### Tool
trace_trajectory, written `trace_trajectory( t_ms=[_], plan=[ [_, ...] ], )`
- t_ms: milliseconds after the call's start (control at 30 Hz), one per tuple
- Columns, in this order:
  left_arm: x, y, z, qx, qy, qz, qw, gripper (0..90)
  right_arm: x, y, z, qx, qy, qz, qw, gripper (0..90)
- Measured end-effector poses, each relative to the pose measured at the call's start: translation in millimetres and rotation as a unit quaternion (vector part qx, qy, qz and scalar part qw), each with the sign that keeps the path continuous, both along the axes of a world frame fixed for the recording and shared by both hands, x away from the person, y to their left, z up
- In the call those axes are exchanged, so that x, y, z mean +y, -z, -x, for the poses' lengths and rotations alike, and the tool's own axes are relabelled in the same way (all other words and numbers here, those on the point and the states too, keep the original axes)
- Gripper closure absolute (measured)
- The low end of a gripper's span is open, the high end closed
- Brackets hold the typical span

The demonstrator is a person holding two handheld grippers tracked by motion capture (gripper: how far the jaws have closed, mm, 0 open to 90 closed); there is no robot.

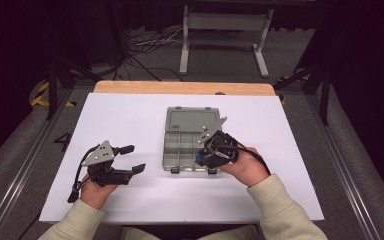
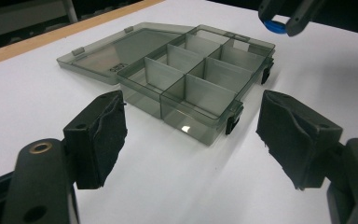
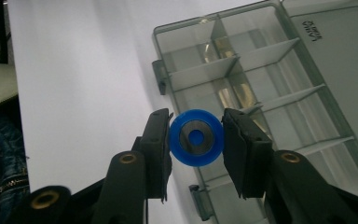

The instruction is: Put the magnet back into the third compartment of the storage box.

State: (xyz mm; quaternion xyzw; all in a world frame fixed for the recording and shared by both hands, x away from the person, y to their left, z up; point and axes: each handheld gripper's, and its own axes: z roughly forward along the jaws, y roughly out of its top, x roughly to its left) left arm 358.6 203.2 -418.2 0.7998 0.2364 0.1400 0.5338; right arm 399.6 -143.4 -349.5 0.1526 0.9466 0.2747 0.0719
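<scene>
Pinched between the two black padded jaws of the right claw (image 3: 196,140) is a small round blue plastic wheel with a grey metal centre (image 3: 196,137), its flat face turned toward the right gripper view and a pad pressed against each side of its rim. That claw hangs above the near edge of a smoky grey translucent plastic organiser box (image 1: 184,148), which lies open on the white table (image 1: 125,120) with its flat lid (image 1: 192,120) folded back on the far side. In the high view the right claw (image 1: 206,152) covers the box's near right corner, and the hand behind it rests on the table. The box's tray is split by thin walls into several compartments. From the left gripper view, the blue wheel (image 2: 275,26) shows at the top, above the far end of the box (image 2: 200,74). The left claw (image 1: 132,159) lies low to the left of the box, well apart from it, its jaws spread wide with nothing between them.
</scene>
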Motion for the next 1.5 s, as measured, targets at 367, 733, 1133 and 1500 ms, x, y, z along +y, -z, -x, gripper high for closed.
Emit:
trace_trajectory(
  t_ms=[367,733,1133,1500],
  plan=[
    [0.5,-0.1,-0.4,-0.002,-0.001,-0.002,1.0,24.3,-8.8,-6.3,-19.9,-0.002,0.027,0.002,0.9996,62.5],
    [0.5,0.0,-0.5,-0.002,-0.001,-0.002,1.0,24.2,-17.6,-7.7,-35.5,-0.001,0.056,0.002,0.9984,62.5],
    [0.7,0.2,-0.7,0.0,-0.001,0.0,1.0,24.0,-23.5,-1.4,-52.3,0.006,0.085,0.001,0.9964,62.5],
    [1.0,0.3,-0.4,0.002,-0.002,0.0,1.0,24.0,-20.9,9.5,-65.9,0.009,0.096,0.004,0.9953,62.5]
  ],
)
